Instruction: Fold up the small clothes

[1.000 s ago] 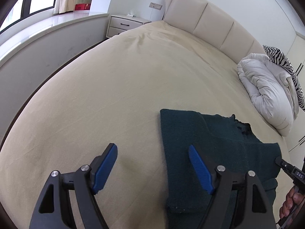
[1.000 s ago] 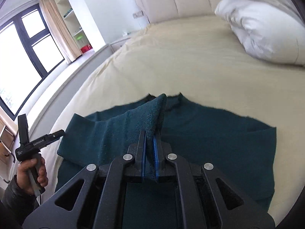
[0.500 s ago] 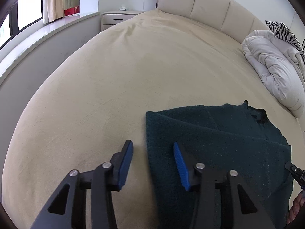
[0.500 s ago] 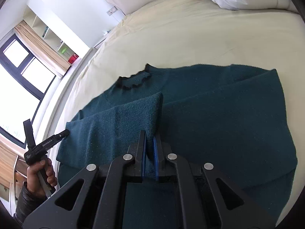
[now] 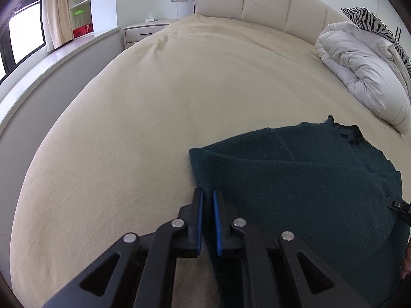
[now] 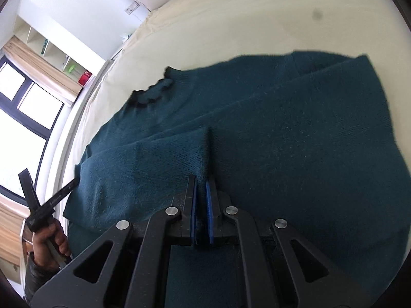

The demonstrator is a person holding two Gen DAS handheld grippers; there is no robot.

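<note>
**Both tongs pinched on the green sweater on the bed**

At the far left of the left wrist view, a window [image 5: 24, 34] and a curtain [image 5: 55, 12] stand beside a shelf [image 5: 81, 5] with a red box [image 5: 82, 30] on the sill. A nightstand [image 5: 146, 29] sits next to the padded headboard [image 5: 267, 7]. The cream bed [image 5: 154, 118] fills most of the view. Low in the middle, the left tongs [image 5: 207, 192] have just been closing and now sit clenched, their blue pads nipping the left edge of the dark green sweater [image 5: 308, 184] where it lies on the sheet. The sweater spreads to the right, its dark collar [image 5: 349, 134] toward the headboard. At the right edge lie a white duvet [image 5: 364, 69] and a zebra-striped pillow [image 5: 370, 23].

In the right wrist view, a hand [image 6: 50, 243] at the lower left grips the handle of the left tongs, whose tip meets the sweater's left edge. The sweater [image 6: 295, 154] lies flat across the bed [image 6: 231, 25], one sleeve [image 6: 143, 169] folded over the body. The right tongs [image 6: 201, 179] are clenched on the end of that sleeve, low over the sweater's middle.
</note>
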